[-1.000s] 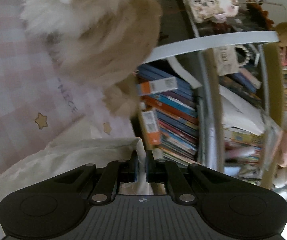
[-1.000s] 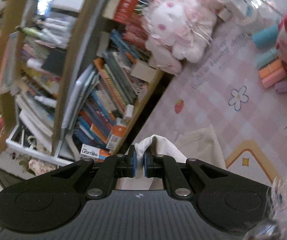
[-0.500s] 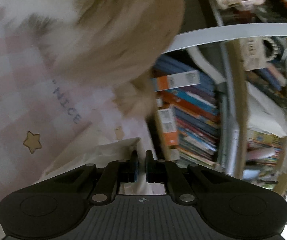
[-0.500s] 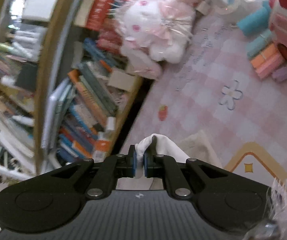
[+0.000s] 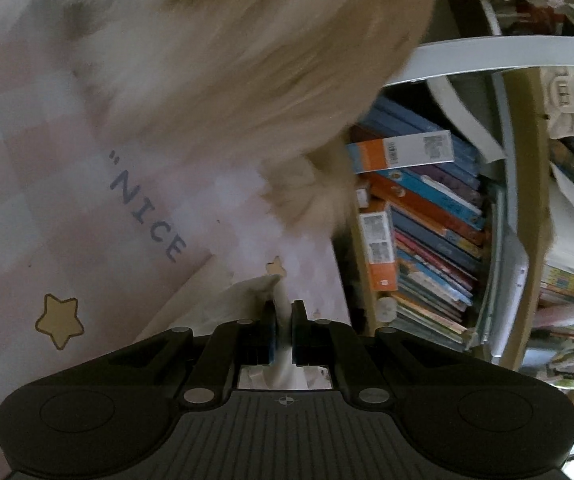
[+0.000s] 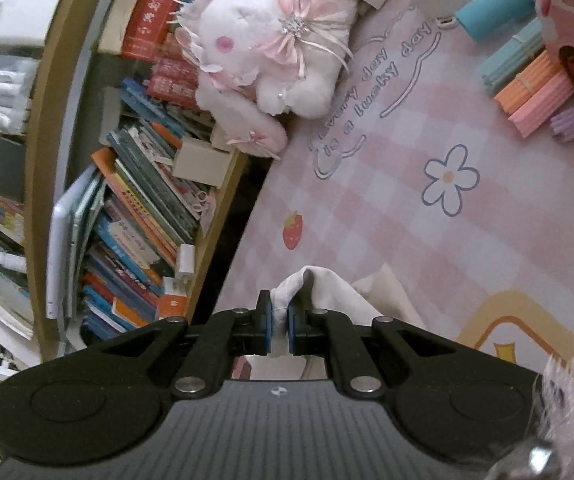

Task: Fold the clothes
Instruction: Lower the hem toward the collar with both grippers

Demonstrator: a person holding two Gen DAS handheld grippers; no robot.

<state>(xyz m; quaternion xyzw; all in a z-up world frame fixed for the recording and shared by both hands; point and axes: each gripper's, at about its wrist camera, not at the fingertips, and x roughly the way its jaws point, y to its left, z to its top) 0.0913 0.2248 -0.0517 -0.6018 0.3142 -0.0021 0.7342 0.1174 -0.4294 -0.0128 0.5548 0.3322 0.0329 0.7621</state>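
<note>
Reading "NICE" on pink mat (image 5: 47, 200); both tongs (image 5: 283, 320) (image 6: 280, 320) clamped on white garment (image 6: 327, 292).

A blurred furry animal (image 5: 247, 60) fills the left view, cut off at the top.

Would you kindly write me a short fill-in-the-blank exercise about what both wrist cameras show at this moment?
1. The left gripper is shut on a fold of ____ cloth.
2. The word printed on the mat near the left gripper reads ____.
3. The fruit printed on the mat ahead of the right gripper is a ____.

Missing words: white; NICE; strawberry
</note>
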